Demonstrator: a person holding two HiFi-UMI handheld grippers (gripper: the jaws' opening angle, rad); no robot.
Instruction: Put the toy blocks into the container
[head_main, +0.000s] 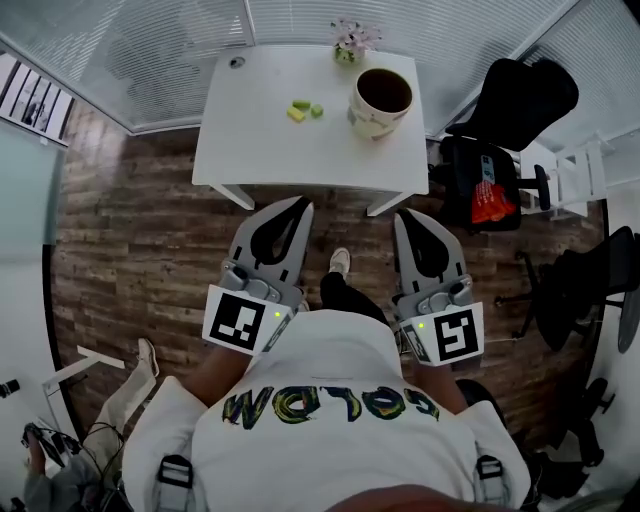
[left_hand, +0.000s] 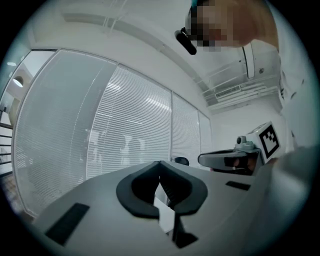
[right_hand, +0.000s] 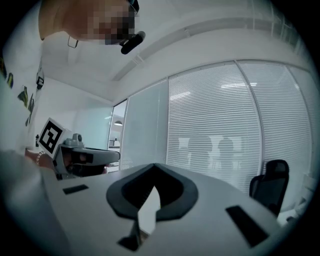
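A few small toy blocks (head_main: 303, 109), yellow and green, lie on the white table (head_main: 260, 145) in the head view. To their right on the same table stands the container (head_main: 380, 101), a round cream pot with a dark inside. My left gripper (head_main: 303, 204) and right gripper (head_main: 401, 214) are held side by side near the person's chest, well short of the table and above the wooden floor. Both point toward the table, shut, with nothing between the jaws. The left gripper view (left_hand: 159, 162) and right gripper view (right_hand: 153, 165) show only blinds and ceiling past the closed tips.
A small flower pot (head_main: 347, 45) sits at the table's far edge. A black office chair (head_main: 520, 100) and a black bag (head_main: 480, 185) holding a red packet stand right of the table. More chairs are at the far right. Glass walls with blinds enclose the table's corner.
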